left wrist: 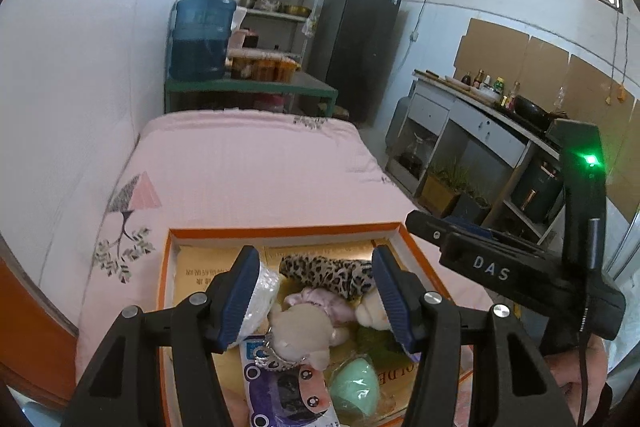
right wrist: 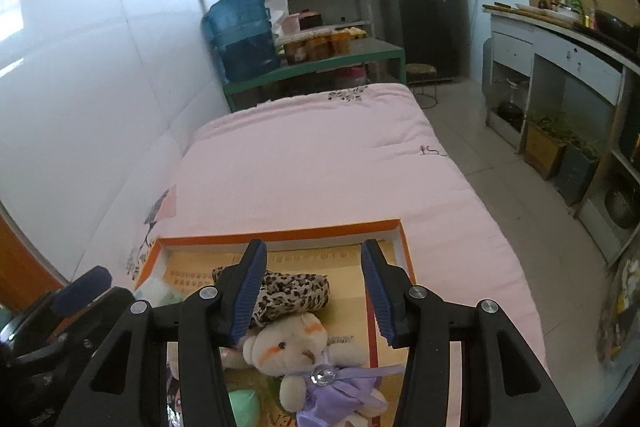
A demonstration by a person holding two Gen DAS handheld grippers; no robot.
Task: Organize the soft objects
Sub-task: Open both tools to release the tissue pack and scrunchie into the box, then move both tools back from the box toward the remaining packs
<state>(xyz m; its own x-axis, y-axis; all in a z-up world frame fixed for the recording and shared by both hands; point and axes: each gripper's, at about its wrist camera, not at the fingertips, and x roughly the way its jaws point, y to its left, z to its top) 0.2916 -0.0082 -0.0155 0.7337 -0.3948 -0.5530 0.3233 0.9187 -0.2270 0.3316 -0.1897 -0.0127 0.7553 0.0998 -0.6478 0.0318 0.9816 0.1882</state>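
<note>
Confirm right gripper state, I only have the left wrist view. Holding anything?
Observer: No. The right gripper is open, with nothing between its pads.
Operator: What's under it?
Observer: A teddy bear lying face up in the orange box, wearing a purple dress with a clear gem.
Operator: Anything against the bear?
Observer: The leopard-print cloth lies just beyond its head and seems to touch it.
</note>
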